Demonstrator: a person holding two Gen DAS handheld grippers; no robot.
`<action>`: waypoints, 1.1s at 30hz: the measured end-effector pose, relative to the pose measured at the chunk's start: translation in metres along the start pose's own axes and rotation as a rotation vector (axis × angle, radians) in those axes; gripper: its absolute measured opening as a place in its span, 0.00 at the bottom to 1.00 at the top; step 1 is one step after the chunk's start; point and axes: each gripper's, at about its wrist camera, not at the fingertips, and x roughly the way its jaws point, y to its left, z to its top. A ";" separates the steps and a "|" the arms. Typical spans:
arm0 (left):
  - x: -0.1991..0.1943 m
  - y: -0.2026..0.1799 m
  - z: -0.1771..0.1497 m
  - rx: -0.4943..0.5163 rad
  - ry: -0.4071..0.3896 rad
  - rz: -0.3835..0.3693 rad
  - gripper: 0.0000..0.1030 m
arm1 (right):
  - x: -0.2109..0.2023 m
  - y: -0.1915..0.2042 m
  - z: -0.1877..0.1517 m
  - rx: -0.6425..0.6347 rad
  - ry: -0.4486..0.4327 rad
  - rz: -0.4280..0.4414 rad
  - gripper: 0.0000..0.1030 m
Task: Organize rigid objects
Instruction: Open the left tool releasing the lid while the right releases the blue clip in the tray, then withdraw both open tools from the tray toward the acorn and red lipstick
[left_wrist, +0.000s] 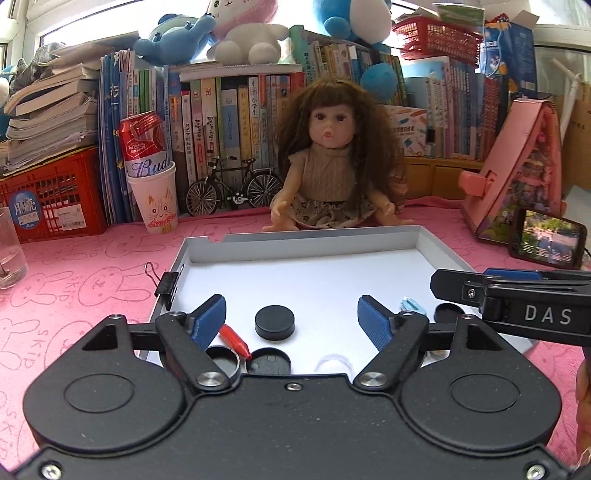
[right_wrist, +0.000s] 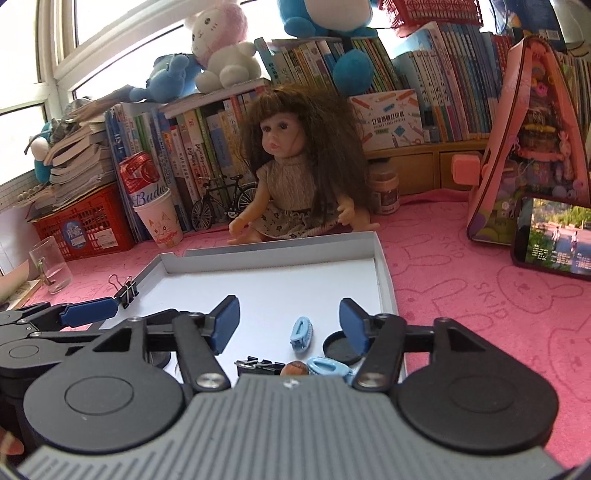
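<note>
A shallow white box tray (left_wrist: 303, 242) lies on the pink cloth and shows in the right wrist view too (right_wrist: 280, 254). In the left wrist view my left gripper (left_wrist: 291, 317) is open and empty above a black round cap (left_wrist: 275, 322). A red piece (left_wrist: 234, 341), a round tin (left_wrist: 221, 363) and a black lid (left_wrist: 269, 362) lie near its left finger. In the right wrist view my right gripper (right_wrist: 290, 319) is open and empty over a blue hair clip (right_wrist: 302, 334), a second blue clip (right_wrist: 327, 366), a black lid (right_wrist: 341, 349), a black binder clip (right_wrist: 258, 366) and a small brown piece (right_wrist: 294, 368).
A binder clip (left_wrist: 168, 286) grips the tray's left wall. Behind the tray sit a doll (left_wrist: 328, 166), a model bicycle (left_wrist: 232, 188), a paper cup with a can (left_wrist: 153, 199), a red crate (left_wrist: 51, 199) and books. A phone (left_wrist: 546, 242) and pink toy house (left_wrist: 517, 170) stand right; a glass (left_wrist: 9, 251) left.
</note>
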 end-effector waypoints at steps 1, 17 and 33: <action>-0.003 0.000 -0.001 -0.002 0.000 -0.004 0.75 | -0.003 0.000 -0.001 -0.008 -0.003 0.002 0.75; -0.054 -0.006 -0.034 0.032 0.002 -0.057 0.76 | -0.049 0.009 -0.029 -0.196 -0.023 0.052 0.83; -0.105 -0.010 -0.082 0.030 0.087 -0.130 0.76 | -0.090 0.007 -0.067 -0.273 0.006 0.097 0.87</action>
